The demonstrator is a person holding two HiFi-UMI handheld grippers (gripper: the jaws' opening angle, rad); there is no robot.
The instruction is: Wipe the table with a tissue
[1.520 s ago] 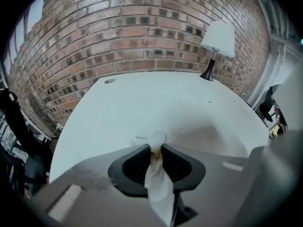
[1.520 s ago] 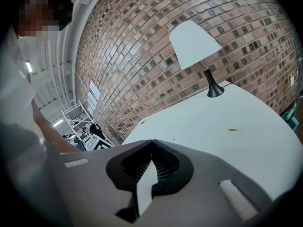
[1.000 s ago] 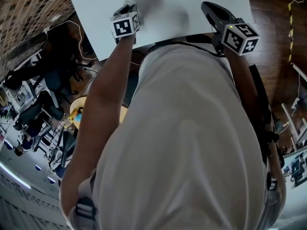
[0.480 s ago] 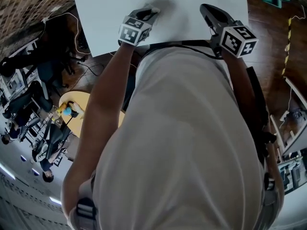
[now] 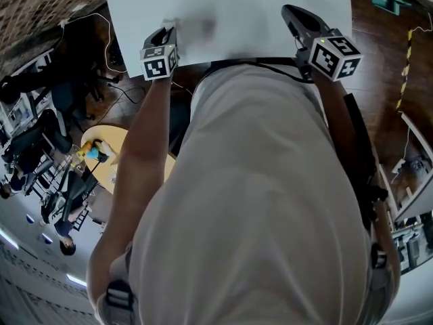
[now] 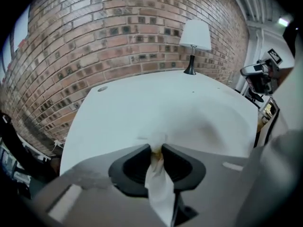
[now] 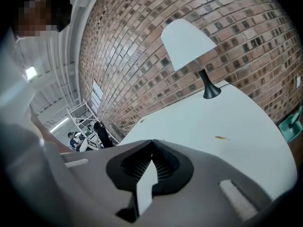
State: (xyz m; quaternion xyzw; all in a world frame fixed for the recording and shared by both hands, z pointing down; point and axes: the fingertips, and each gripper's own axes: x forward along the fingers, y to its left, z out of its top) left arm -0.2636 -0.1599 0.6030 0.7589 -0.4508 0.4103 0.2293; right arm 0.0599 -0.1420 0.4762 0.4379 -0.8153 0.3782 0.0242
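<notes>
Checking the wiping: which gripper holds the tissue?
The left gripper: a white tissue is pinched between its jaws, while the right gripper is shut and empty.

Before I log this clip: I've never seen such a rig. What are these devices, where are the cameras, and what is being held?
No robot here: a person in a white shirt holds a two-jaw gripper in each hand. One picture comes from a camera on the person's head, looking down; the other two come from cameras riding on each gripper. The left gripper is clamped on a white tissue, its wad apparently touching the white table. The right gripper has its jaws together. A lamp stands at the table's far end, and a small yellowish spot marks the surface.
</notes>
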